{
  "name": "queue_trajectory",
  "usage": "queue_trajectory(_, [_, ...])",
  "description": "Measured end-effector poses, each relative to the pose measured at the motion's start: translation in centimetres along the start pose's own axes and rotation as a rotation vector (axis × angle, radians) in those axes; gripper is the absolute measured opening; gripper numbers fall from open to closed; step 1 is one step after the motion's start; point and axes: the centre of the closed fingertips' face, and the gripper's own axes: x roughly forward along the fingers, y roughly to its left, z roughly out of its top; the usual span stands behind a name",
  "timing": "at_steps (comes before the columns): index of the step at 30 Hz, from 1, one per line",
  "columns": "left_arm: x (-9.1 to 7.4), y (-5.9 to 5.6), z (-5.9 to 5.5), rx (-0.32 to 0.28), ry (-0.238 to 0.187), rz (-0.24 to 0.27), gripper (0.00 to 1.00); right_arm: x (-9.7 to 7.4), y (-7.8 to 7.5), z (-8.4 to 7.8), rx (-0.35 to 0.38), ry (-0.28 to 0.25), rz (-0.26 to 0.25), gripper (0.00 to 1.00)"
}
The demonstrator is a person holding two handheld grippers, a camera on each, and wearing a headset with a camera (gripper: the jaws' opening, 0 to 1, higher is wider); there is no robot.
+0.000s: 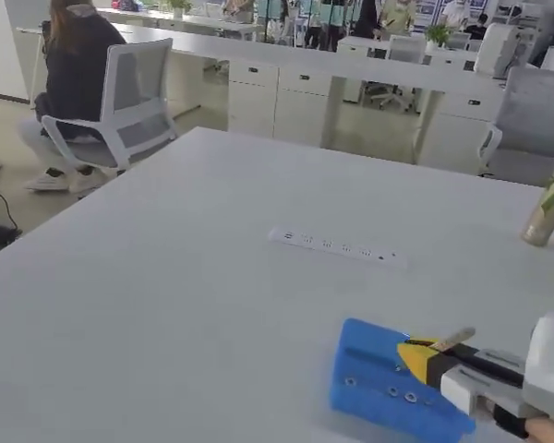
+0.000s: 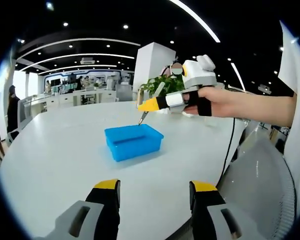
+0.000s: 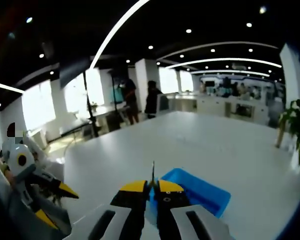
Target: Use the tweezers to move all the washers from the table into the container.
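— What do we see on our wide white tabletop [image 1: 166, 305]?
— A white power strip [image 1: 337, 246] mid-table. Near right, the blue rectangular plastic container [image 1: 369, 341] has small silver washers [image 1: 394, 393] inside.
— And our grippers?
— Our right gripper [image 1: 411, 354] pinches slim metal tweezers [image 1: 454, 338] over the container. The left gripper [image 2: 155, 192] gapes, holding nothing. Far left, a person [image 1: 74, 55] sits in the office.

White table [image 1: 166, 305]: container [image 1: 360, 343], power strip [image 1: 337, 247]
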Motion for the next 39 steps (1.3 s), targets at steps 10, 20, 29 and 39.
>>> queue_trajectory(10, [-0.2, -0.5, -0.3, 0.019, 0.029, -0.02, 0.48, -4.9, 4.3, -9.6, -0.027, 0.241, 0.073, 0.03])
queue_trajectory(20, [-0.4, -1.1, -1.9, -0.041, 0.15, -0.083, 0.39, -7.1, 5.3, -14.0, -0.218, 0.431, 0.121, 0.03])
queue_trajectory(29, [0.0, -1.9, -1.2, 0.091, 0.25, -0.214, 0.28, -6.9, 7.4, -16.1, -0.552, 0.611, 0.373, 0.03])
queue_trajectory(39, [1.8, -3.7, -1.9, 0.177, 0.316, -0.36, 0.2, -4.8, 9.2, -16.7, -0.602, 0.596, 0.433, 0.03])
